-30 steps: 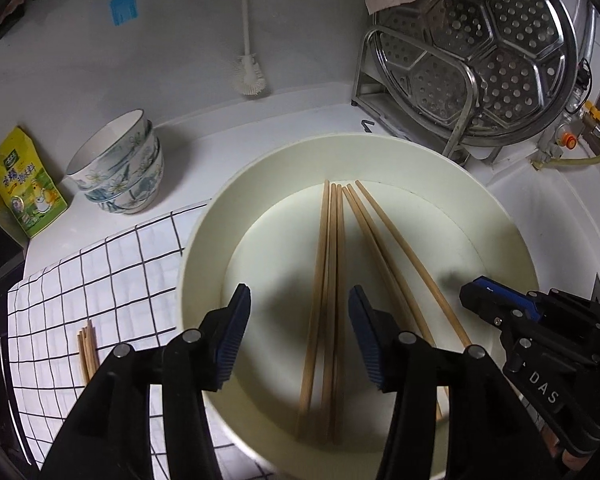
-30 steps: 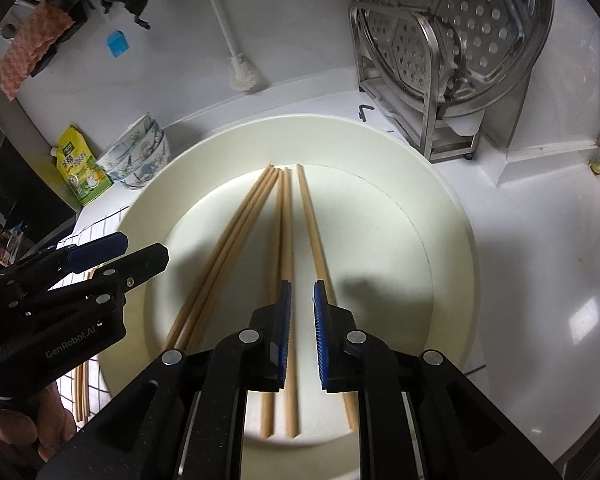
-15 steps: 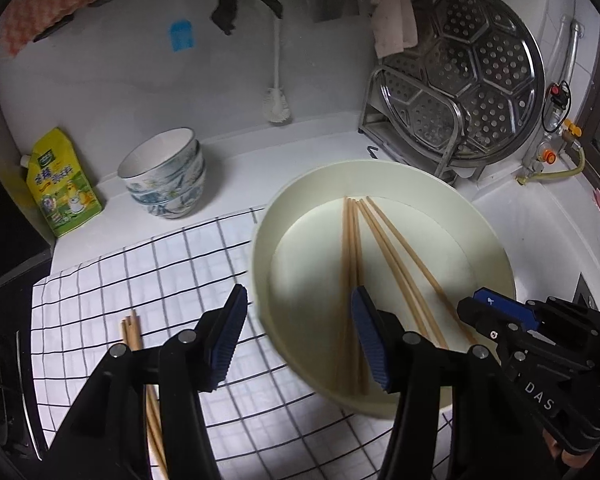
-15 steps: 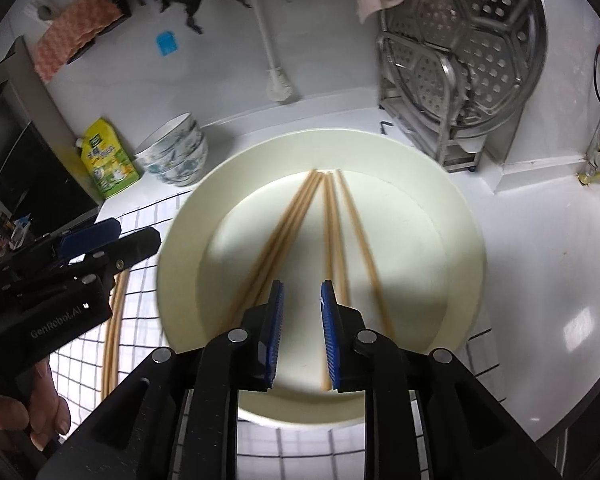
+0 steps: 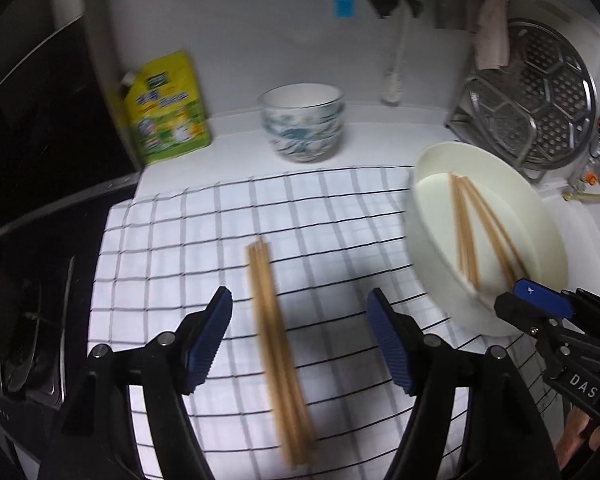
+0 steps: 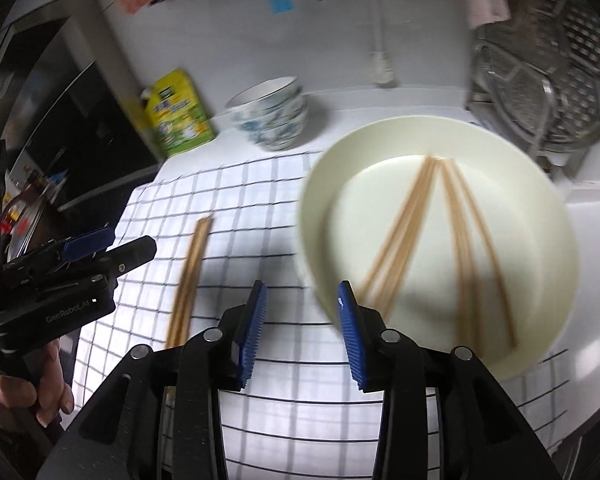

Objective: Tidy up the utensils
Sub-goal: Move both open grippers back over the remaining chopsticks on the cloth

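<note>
Several wooden chopsticks (image 6: 456, 248) lie fanned out in a cream plate (image 6: 540, 184), which also shows in the left wrist view (image 5: 540, 220) at the right. A bundle of chopsticks (image 5: 276, 340) lies on the checked cloth (image 5: 188, 240), and shows in the right wrist view (image 6: 188, 276) too. My left gripper (image 5: 300, 340) is open above that bundle, holding nothing. My right gripper (image 6: 300, 320) is open and empty, over the cloth by the plate's near left rim.
Stacked patterned bowls (image 5: 302, 128) and a yellow-green pouch (image 5: 166, 108) stand at the back. A steel rack with a perforated steamer plate (image 5: 540, 92) is at the back right. A dark stove edge (image 5: 40, 280) lies left of the cloth.
Both grippers pulled back and left, from over the plate to over the cloth. The right gripper opened from nearly shut. The left now hangs over the bundle on the cloth.
</note>
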Available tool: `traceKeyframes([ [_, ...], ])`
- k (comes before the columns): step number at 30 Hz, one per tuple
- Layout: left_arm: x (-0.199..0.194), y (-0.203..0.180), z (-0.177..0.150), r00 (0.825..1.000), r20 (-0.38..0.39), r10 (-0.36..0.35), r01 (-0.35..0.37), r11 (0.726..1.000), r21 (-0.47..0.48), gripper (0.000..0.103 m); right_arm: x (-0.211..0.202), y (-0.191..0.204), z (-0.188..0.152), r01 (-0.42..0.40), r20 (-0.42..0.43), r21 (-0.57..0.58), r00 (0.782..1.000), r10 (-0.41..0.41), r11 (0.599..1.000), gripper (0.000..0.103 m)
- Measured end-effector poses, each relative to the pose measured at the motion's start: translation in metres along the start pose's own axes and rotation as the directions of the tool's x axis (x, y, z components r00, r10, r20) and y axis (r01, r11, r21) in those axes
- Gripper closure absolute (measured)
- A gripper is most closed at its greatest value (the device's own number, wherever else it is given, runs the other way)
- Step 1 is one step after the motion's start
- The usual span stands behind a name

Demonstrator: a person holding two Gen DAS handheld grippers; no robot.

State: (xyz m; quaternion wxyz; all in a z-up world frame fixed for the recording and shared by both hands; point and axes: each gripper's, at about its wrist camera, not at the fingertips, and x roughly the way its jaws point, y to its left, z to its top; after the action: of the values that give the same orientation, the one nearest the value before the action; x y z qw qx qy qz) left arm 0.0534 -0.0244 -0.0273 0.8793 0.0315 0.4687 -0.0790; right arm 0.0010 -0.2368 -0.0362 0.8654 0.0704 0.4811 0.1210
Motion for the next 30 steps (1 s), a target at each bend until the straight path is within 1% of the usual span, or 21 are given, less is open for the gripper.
traceKeyframes([
  [6,0.005,0.05,-0.024,0.998,-0.032,0.045,-0.047,0.997,-0.058,0.033,0.027,0.042,-0.007,-0.031,-0.051,-0.041,0.998,0.029,0.999,0.065],
  [8,0.008,0.063,-0.03,0.998,-0.044,0.05,-0.053,0.996,-0.073,0.032,0.037,0.054,-0.011,-0.04,-0.07,-0.052,0.997,0.036,0.998,0.061],
  [13,0.016,0.088,-0.047,0.996,-0.072,0.054,-0.06,0.994,-0.089,0.032,0.062,0.079,-0.021,-0.052,-0.104,-0.073,0.994,0.044,0.996,0.057],
  [16,0.02,0.099,-0.056,0.995,-0.084,0.046,-0.054,0.994,-0.096,0.03,0.081,0.09,-0.029,-0.033,-0.132,-0.092,0.991,0.02,0.995,0.056],
  [20,0.027,0.111,-0.066,0.994,-0.102,0.038,-0.049,0.993,-0.104,0.03,0.102,0.097,-0.035,-0.029,-0.17,-0.089,0.985,0.014,0.996,0.056],
  [30,0.039,0.118,-0.071,0.993,-0.117,0.009,-0.021,0.995,-0.101,0.03,0.122,0.109,-0.04,0.011,-0.182,-0.118,0.983,-0.032,0.993,0.056],
])
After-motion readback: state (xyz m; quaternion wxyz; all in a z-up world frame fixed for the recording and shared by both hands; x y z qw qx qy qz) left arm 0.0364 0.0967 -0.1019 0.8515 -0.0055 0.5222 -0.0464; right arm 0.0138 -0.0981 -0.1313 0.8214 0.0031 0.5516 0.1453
